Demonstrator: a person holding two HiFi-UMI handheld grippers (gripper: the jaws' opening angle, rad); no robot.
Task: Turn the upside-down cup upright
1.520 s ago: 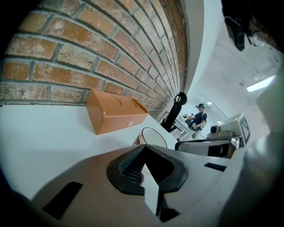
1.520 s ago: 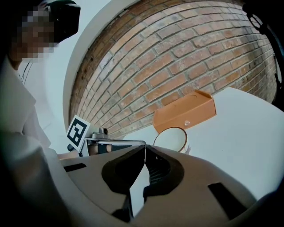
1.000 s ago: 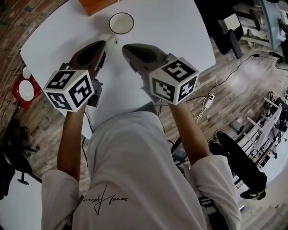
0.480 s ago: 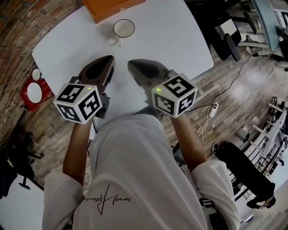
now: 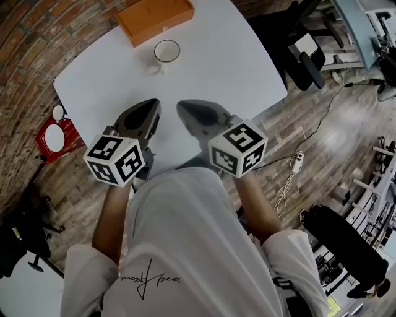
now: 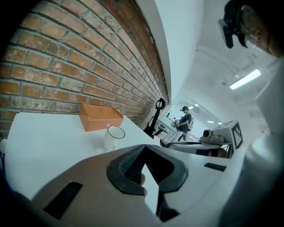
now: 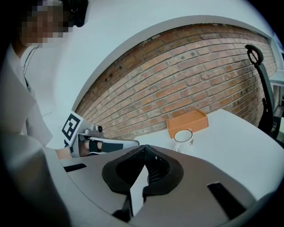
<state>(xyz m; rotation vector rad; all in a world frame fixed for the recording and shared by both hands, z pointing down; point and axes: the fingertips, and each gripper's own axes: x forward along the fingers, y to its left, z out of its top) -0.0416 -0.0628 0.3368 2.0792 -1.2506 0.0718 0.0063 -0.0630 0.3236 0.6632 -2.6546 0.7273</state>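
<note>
A white cup [image 5: 166,52] with a dark rim stands upright, mouth up, on the white table [image 5: 235,62], just in front of an orange box [image 5: 154,18]. It also shows in the left gripper view as the cup [image 6: 114,138] and in the right gripper view as the cup [image 7: 182,138]. My left gripper [image 5: 150,105] and right gripper [image 5: 184,107] hover side by side over the table's near part, well short of the cup. The left gripper [image 6: 144,149] is shut with nothing in it. So is the right gripper [image 7: 144,149].
The orange box [image 6: 100,117] sits against a brick wall [image 7: 186,75]. A red stand with a white plate [image 5: 53,138] is on the floor at left. A black chair [image 5: 303,52] and cables [image 5: 288,179] lie to the right. A person [image 6: 184,119] stands far off.
Both grippers have drawn back from the cup toward my body, and the gap to the cup has grown. The cup stands upright in the same spot throughout.
</note>
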